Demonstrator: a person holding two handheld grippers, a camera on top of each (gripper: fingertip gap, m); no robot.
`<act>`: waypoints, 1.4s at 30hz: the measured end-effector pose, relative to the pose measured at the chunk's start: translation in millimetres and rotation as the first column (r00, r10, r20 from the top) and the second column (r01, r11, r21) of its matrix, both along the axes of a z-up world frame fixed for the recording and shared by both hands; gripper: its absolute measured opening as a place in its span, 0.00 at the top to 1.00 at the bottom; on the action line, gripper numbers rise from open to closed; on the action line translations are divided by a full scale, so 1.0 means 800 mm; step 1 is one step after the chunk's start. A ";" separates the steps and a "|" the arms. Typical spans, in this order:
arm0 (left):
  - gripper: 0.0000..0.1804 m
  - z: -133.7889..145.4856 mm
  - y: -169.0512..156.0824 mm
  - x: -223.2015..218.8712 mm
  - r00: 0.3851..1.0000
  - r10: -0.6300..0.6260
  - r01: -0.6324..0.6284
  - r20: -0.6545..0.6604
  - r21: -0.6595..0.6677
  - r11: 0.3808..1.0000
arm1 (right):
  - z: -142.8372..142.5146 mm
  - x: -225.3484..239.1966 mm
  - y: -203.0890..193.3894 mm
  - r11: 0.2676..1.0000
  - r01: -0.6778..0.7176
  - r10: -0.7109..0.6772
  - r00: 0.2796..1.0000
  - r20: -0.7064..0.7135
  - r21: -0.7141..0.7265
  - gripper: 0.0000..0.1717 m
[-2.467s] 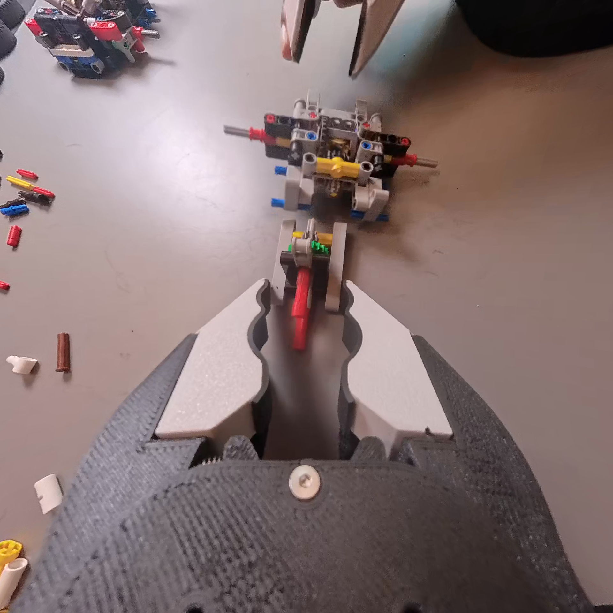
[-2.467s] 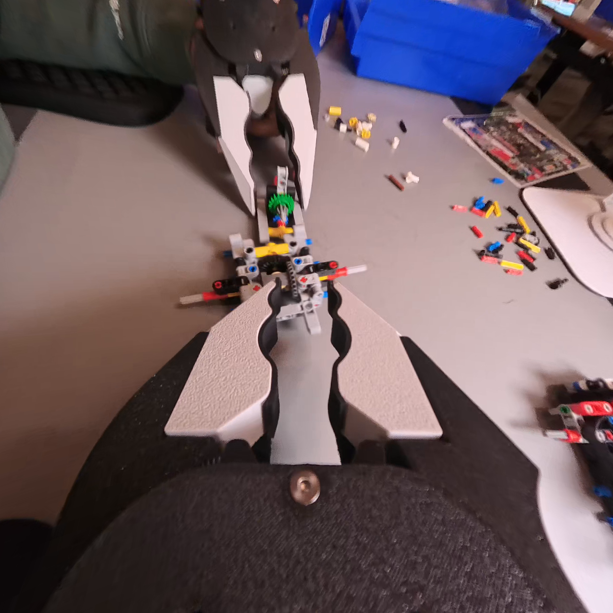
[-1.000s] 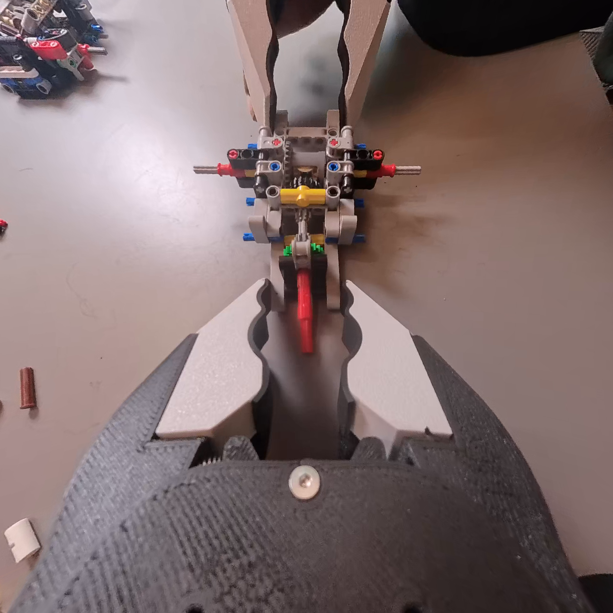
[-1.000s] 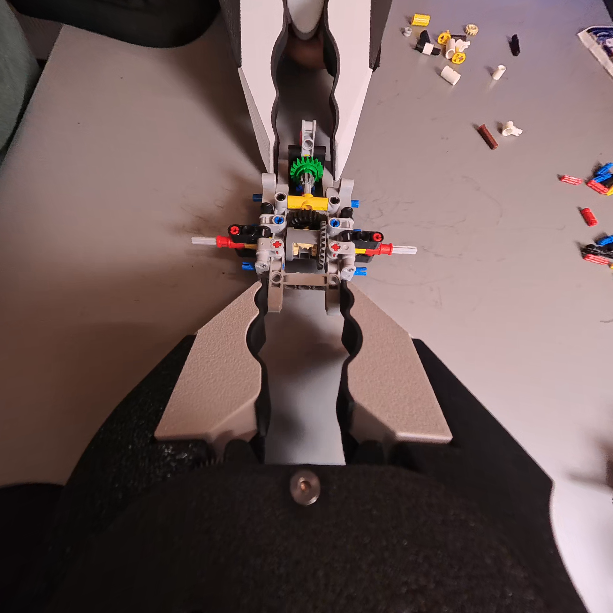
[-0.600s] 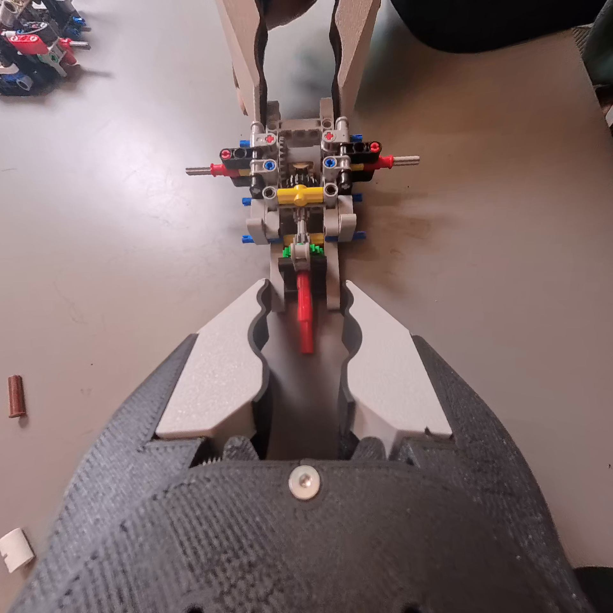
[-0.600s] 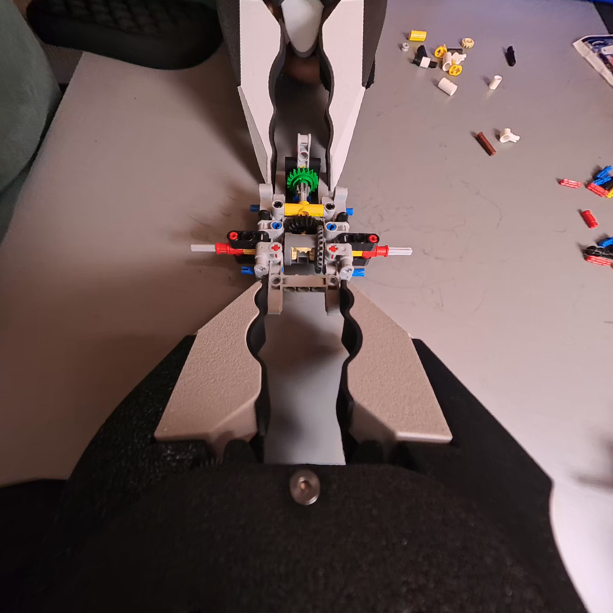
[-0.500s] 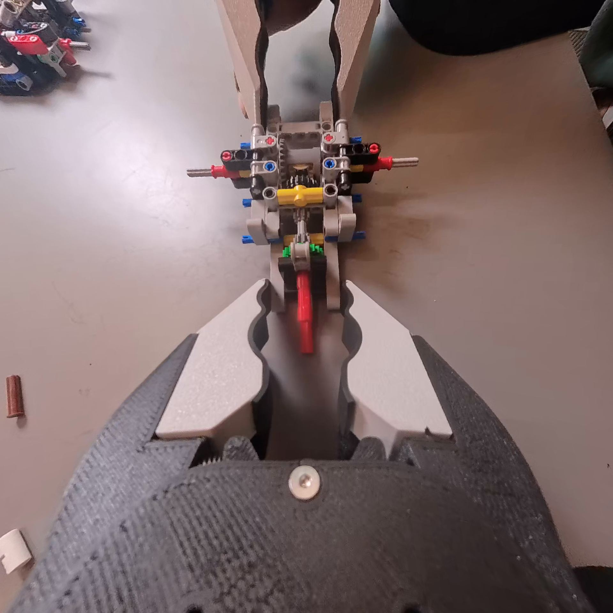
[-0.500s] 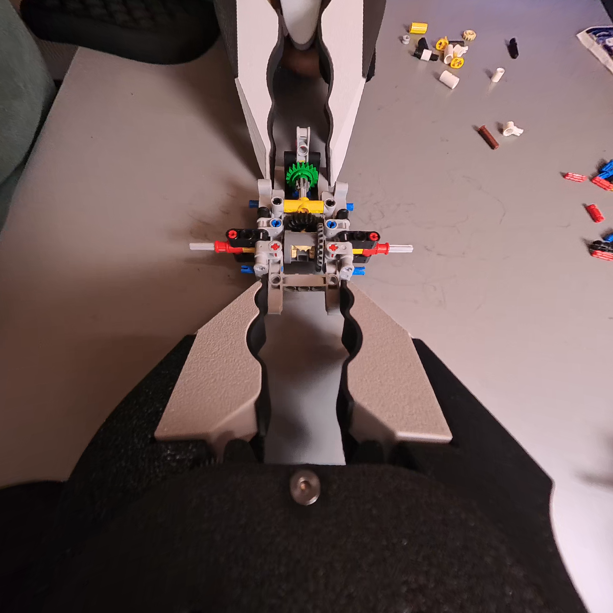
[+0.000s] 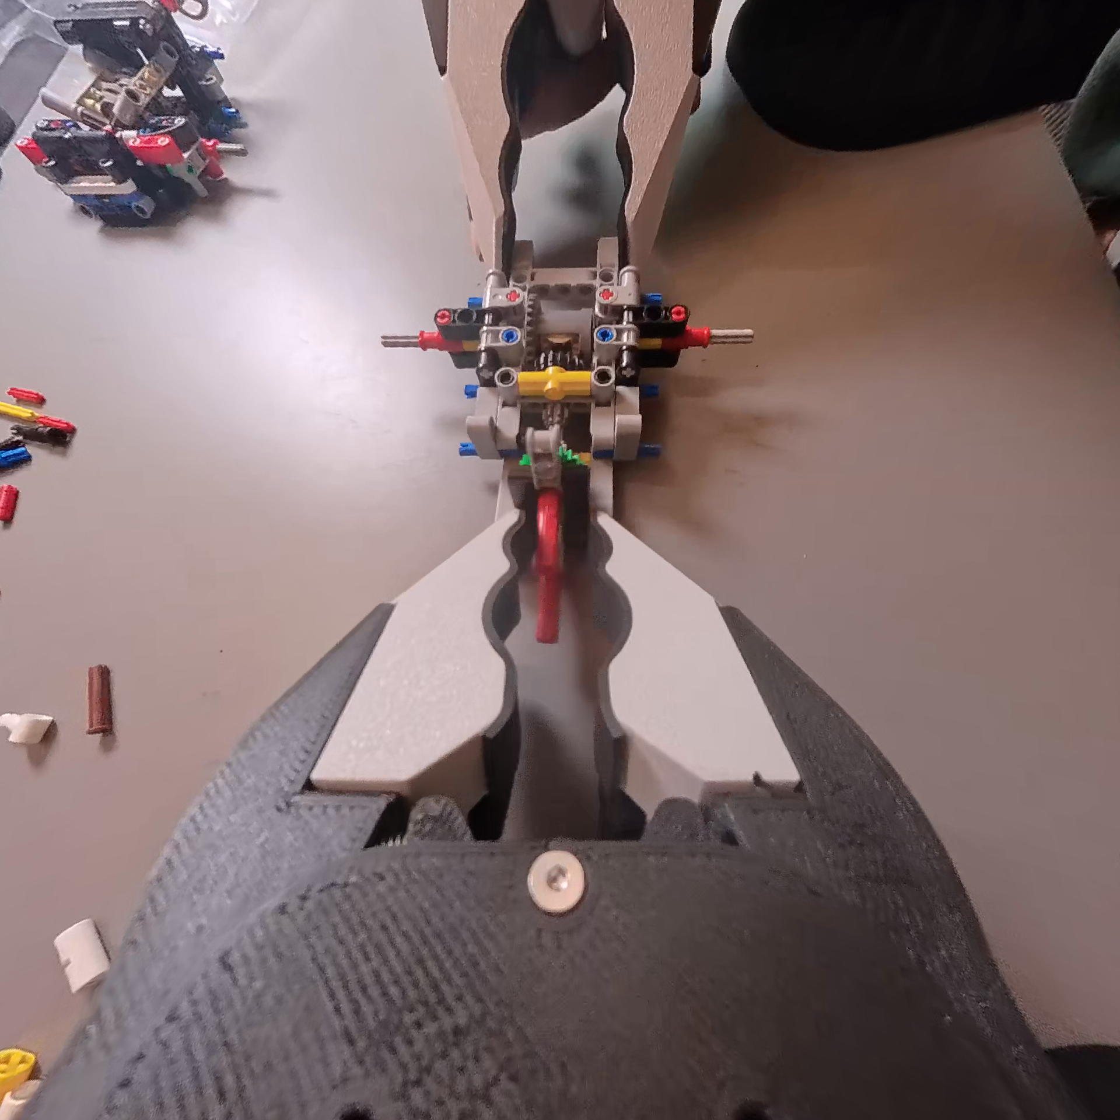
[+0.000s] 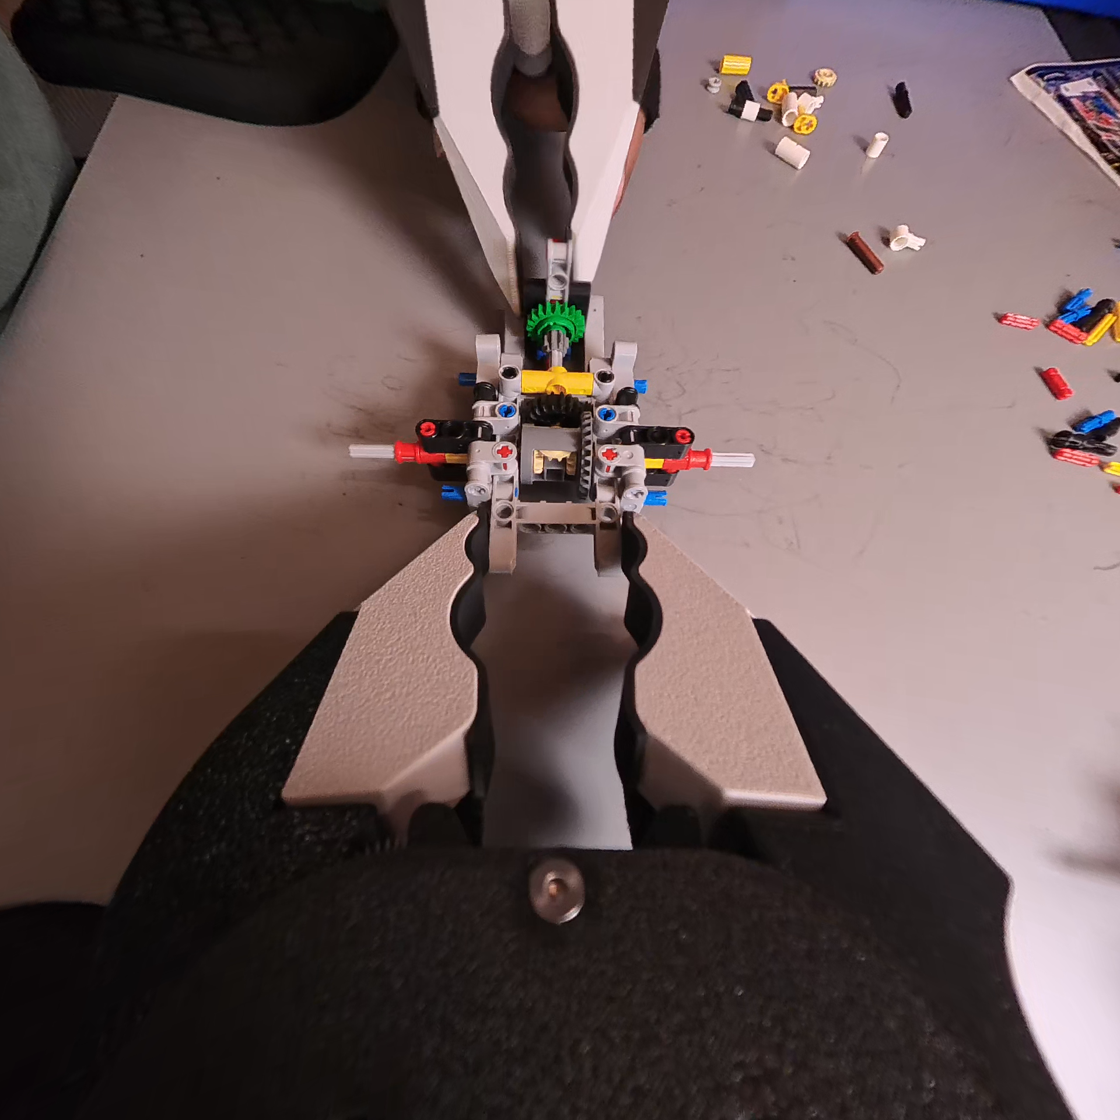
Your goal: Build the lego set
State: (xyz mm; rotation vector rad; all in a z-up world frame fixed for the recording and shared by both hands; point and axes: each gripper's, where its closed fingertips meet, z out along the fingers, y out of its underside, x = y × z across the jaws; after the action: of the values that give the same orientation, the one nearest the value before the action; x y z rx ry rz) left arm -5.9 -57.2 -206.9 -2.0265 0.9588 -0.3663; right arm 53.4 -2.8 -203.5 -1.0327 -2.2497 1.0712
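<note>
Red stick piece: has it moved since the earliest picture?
Yes. The red stick piece went forward to the big model; the table gap between them is gone and they now meet.

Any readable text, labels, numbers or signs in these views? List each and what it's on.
None legible.
The printed sheet at the right wrist view's top-right edge: print too small and blurred to read.
The brick assembly and the loose pieces: no lettering visible.

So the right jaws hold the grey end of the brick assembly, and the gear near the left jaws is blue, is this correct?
Not quite: the gear near the left jaws is green, not blue, as the right wrist view shows. The right jaws do hold the grey end of the brick assembly.
</note>
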 end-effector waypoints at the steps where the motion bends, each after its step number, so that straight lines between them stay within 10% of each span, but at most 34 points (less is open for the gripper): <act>1: 0.91 0.000 0.000 0.000 1.000 -0.001 0.001 0.002 0.000 1.000 | -0.001 0.000 0.001 1.000 0.001 -0.001 1.000 0.000 0.004 0.76; 42: 0.98 0.005 0.007 -0.010 0.991 -0.004 0.022 -0.133 0.137 0.990 | -0.006 -0.001 0.006 1.000 0.020 -0.020 0.999 -0.025 -0.006 0.75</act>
State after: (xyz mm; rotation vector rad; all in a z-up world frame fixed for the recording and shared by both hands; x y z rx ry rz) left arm -14.2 -51.8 -202.9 -1.9377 1.0495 -0.1685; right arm 52.8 2.3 -208.0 -1.0358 -2.2137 1.0767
